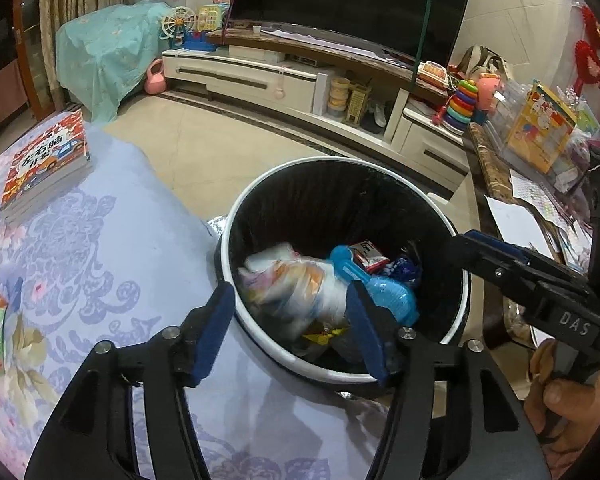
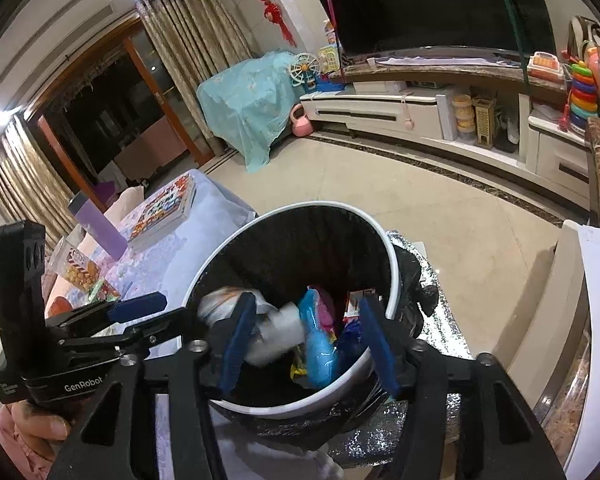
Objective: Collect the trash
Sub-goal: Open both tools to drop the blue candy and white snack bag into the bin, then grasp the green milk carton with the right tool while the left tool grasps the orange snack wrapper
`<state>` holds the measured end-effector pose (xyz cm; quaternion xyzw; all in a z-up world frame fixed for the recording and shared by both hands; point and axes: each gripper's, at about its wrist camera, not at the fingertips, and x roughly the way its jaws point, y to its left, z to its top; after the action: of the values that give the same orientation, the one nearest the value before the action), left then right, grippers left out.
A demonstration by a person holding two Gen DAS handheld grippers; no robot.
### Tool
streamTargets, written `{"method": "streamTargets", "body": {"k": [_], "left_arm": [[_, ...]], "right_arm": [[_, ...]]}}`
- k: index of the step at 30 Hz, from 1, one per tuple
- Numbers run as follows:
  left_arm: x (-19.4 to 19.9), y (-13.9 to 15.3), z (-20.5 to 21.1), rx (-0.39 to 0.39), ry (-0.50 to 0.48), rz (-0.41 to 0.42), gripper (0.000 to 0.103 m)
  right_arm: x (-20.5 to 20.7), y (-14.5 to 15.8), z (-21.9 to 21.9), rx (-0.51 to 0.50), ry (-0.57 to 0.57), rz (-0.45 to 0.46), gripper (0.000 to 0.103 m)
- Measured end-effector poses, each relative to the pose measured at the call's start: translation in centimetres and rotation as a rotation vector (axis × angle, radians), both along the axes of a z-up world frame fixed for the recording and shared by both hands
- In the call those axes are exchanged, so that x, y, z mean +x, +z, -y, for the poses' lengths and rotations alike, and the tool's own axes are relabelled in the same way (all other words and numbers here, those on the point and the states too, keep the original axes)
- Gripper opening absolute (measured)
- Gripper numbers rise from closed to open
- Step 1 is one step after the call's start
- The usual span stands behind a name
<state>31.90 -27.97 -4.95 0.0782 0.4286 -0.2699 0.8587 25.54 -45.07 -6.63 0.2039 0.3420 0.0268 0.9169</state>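
The trash bin (image 1: 342,376), white-rimmed and lined with a black bag, stands on the floor just beside a surface draped in a lavender floral cloth (image 1: 112,264). Both claws hover over the bin's mouth. The left claw (image 1: 290,330) is spread wide with nothing between its blue pads, one finger over the cloth at the bin's edge and the other above the trash. The right claw (image 2: 306,338) is likewise gaping and empty, its fingers straddling the bin's near rim. Inside the bin lie a crumpled clear plastic bag (image 1: 296,280), a bright blue plastic piece (image 1: 384,292) and a small red-and-white wrapper (image 1: 368,255) (the heap is partly blurred). A stack of picture books (image 1: 46,164) rests on the cloth, well apart from the bin on its left. Behind the bin, across bare floor, runs a TV cabinet (image 1: 260,76).
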Motion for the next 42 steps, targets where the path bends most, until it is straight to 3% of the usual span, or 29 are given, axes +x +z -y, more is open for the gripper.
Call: {"method": "streamTargets", "body": {"k": [10, 31, 42], "left_arm": [[-1.4, -0.3, -4.1, -0.076, 0.078, -0.012, 0.068], [-6.3, -2.4, -21.2, -0.189, 0.383, -0.053, 0.069], [-7.6, -3.4, -28.7, -0.188, 0.513, -0.049, 0.069]], "right_arm": [[-1.1, 0.5, -1.2, 0.025, -0.005, 0.020, 0.095], [-1.7, -0.1, -13.2, 0.025, 0.171, 0.026, 0.098], [-0.9, -1.1, -19.2, 0.035, 0.262, -0.004, 0.099]]}}
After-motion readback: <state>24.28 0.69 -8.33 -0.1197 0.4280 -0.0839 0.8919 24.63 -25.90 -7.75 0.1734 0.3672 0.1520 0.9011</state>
